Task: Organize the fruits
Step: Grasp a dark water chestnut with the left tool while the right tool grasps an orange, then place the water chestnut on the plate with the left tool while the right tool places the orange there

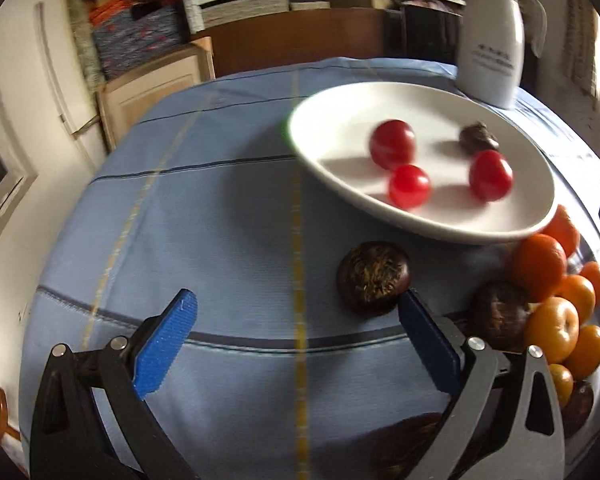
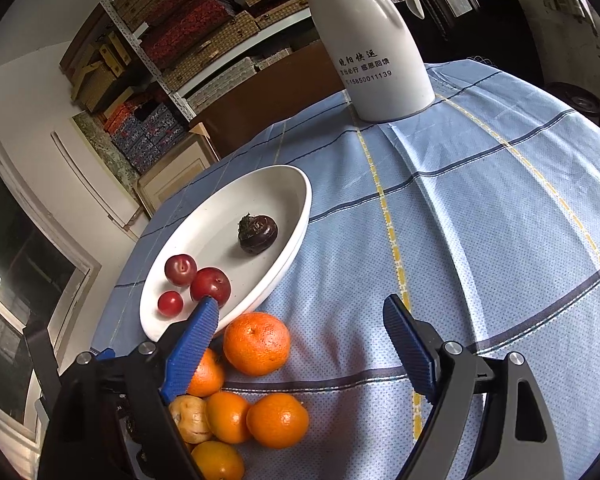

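Note:
A white oval plate [image 1: 332, 120] [image 2: 204, 224] holds three red fruits [image 1: 410, 186] [image 2: 211, 285] and one dark chestnut-like fruit [image 1: 478, 138] [image 2: 258, 234]. On the blue cloth, a dark round fruit [image 1: 374, 278] lies just ahead of my left gripper's right finger; another dark fruit [image 1: 500, 314] lies to its right. Several oranges [image 1: 540, 266] [image 2: 257, 343] are piled below the plate. My left gripper [image 1: 296, 308] is open and empty. My right gripper [image 2: 300, 316] is open and empty, with the oranges at its left finger.
A white thermos jug [image 1: 492, 52] [image 2: 374, 52] stands at the back of the round table. A tan fruit [image 2: 190, 418] sits among the oranges. Shelves with boxes and a door lie beyond the table's far left edge.

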### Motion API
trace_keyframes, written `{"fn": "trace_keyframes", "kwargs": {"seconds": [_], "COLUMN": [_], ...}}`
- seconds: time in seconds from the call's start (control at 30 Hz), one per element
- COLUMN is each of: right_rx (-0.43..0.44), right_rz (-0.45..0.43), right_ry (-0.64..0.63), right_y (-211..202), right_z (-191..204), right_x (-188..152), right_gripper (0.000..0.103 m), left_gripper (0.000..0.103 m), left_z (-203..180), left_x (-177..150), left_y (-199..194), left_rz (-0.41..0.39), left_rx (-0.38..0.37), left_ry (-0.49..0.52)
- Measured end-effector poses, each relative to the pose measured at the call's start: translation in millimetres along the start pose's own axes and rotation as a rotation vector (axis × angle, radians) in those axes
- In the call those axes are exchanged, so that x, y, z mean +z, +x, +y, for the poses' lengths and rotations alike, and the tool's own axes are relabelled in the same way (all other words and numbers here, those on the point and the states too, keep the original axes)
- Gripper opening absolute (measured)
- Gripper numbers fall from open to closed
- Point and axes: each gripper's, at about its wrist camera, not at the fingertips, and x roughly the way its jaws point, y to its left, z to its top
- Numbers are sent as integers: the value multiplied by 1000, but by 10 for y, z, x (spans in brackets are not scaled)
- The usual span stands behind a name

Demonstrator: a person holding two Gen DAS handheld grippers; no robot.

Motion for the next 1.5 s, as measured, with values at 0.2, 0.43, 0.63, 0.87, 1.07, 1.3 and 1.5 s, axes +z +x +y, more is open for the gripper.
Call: {"fn": "trace_keyframes", "kwargs": {"seconds": [0.2, 0.43, 0.63, 0.87, 1.07, 1.3, 1.5], "right_rx": [9, 23, 19, -57, -32, -31, -14], "right_rz": [25, 71, 97, 123, 174, 163, 110], "right_ry": [-90, -156, -192, -283, -290, -279, -223], "right_y": [23, 60, 113, 299, 388, 331, 153], "right_z": [139, 258, 326, 466, 477, 451, 335], "right_x": [-51, -158, -213, -244, -288, -304, -238], "right_gripper": [85, 84, 73, 66, 46, 45, 45], "left_gripper": [99, 83, 71, 61, 44, 41, 41], "left_z": [-33, -123, -185, -230, -211, -191, 24], "left_x": [18, 57, 81, 106, 92, 64, 49], "left_y": [-48, -15, 31, 125, 154, 68, -122], "left_rz": [-26, -24, -2, 30, 42, 10, -68], "left_rx": [-86, -163, -207, -266, -279, -277, -236], "left_ry": [17, 40, 54, 42, 25, 22, -52]}}
